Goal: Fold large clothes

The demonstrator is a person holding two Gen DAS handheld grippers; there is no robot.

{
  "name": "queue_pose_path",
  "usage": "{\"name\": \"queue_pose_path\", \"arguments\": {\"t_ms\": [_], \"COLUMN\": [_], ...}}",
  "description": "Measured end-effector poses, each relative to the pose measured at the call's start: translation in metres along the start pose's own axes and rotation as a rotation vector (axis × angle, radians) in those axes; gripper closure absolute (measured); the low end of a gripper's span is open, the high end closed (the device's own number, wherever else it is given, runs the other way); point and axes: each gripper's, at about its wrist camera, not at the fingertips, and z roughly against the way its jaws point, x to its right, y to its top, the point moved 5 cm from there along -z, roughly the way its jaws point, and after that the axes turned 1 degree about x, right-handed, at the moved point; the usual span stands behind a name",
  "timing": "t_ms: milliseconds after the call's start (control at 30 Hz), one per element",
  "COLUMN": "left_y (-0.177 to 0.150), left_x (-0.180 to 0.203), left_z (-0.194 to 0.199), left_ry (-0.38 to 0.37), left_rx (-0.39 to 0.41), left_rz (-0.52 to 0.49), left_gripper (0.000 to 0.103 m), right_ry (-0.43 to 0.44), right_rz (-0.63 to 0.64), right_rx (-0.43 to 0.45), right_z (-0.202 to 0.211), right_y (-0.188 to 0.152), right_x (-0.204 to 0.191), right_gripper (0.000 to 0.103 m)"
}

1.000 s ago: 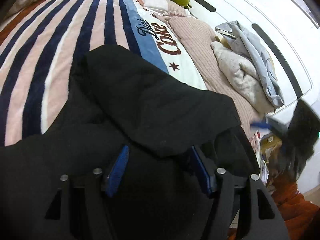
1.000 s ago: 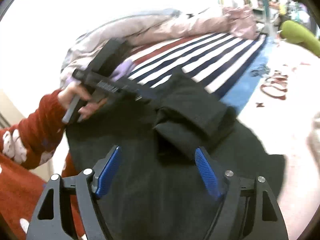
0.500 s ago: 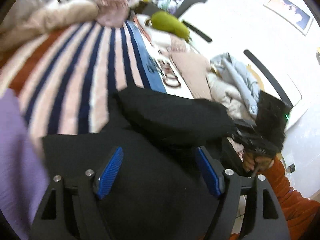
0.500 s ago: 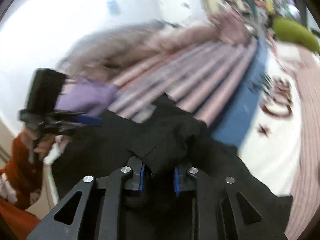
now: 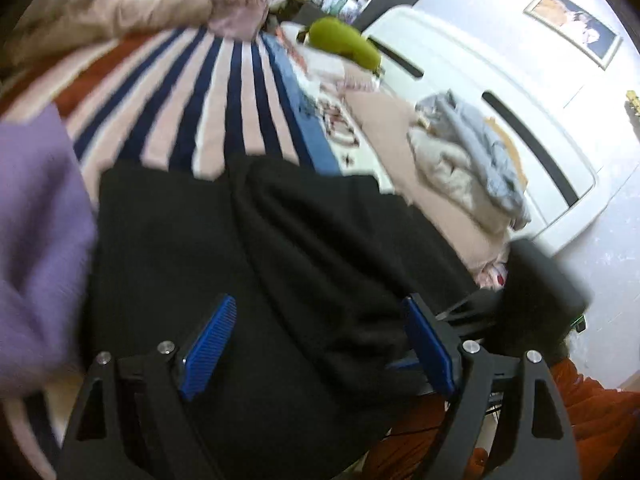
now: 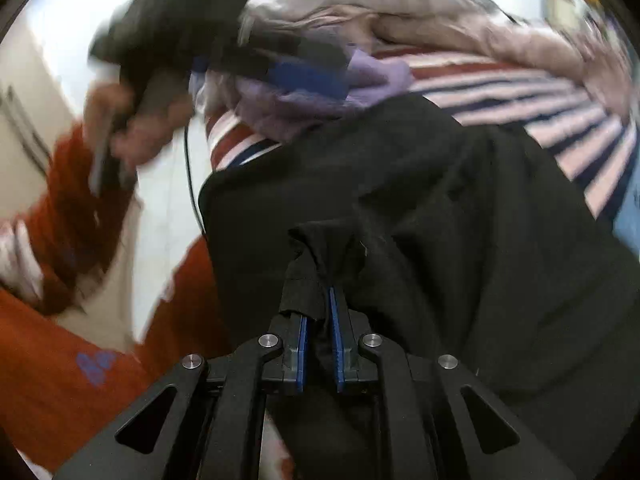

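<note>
Bed (image 5: 224,92) carries a striped pink, navy and red cover and fills most of both views. White headboard (image 5: 480,80) stands at its far side.

Black garment (image 5: 248,248) lies across the near part of the bed, partly folded, with one thick fold running down its middle and its near edge hanging toward the person's red sleeve (image 6: 72,216).

Purple garment (image 5: 36,232) sits just beside the black one on its left, touching it. Pile of grey and cream clothes (image 5: 468,160) lies near the headboard, well apart from the black garment. Green plush toy (image 5: 344,42) rests at the far end of the bed.

Left tongs (image 5: 316,344): spread wide apart, hovering over the black garment, nothing between the blue pads.

Right tongs (image 6: 318,336): drawn together, clamped on a bunched edge of the black garment, which stands up between the pads.
</note>
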Motion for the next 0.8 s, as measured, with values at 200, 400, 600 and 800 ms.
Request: {"name": "queue_pose_path", "arguments": {"t_ms": [200, 400, 600, 800], "left_y": [-0.011, -0.005, -0.006, -0.022], "left_x": [0.007, 0.011, 0.010, 0.028], "left_z": [-0.040, -0.045, -0.057, -0.061], "left_ry": [-0.057, -0.077, -0.087, -0.126], "left_rx": [-0.049, -0.048, -0.062, -0.070], "left_rz": [0.026, 0.035, 0.059, 0.032], "left_gripper": [0.021, 0.021, 0.043, 0.097], "right_ry": [-0.007, 0.035, 0.104, -0.001], "right_rz": [-0.227, -0.528, -0.607, -0.590], "right_rx": [0.181, 0.293, 0.272, 0.299], "right_z": [0.072, 0.086, 0.044, 0.045], "right_y": [-0.026, -0.057, -0.042, -0.044], "right_x": [0.037, 0.097, 0.103, 0.089], "right_gripper": [0.019, 0.014, 0.027, 0.095]}}
